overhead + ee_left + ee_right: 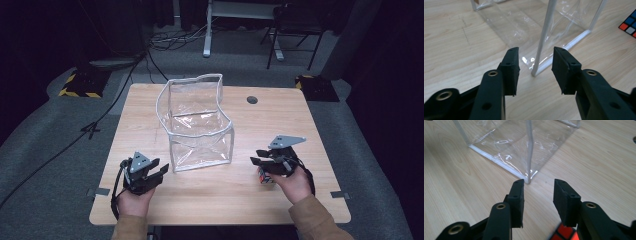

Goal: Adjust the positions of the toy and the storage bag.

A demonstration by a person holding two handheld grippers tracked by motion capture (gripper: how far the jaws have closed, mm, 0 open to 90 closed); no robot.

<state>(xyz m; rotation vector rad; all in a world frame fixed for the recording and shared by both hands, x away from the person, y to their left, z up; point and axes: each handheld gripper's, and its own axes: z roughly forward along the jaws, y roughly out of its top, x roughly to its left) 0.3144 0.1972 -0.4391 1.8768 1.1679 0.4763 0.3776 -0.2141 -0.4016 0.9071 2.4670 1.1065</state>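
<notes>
The left tongs (159,168) and right tongs (258,156) are open and hold nothing, near the bench's (310,125) front edge. A colored cube (265,179) sits under the right tongs. The clear bag (197,120) stands mid-bench; a bump could tip it.

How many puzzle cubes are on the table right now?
1: a colourful puzzle cube lies at the table's near right, under the right gripper, right of the clear bag. The bag looks empty.

Bag (197,125) between grippers, on table (300,115)
</notes>
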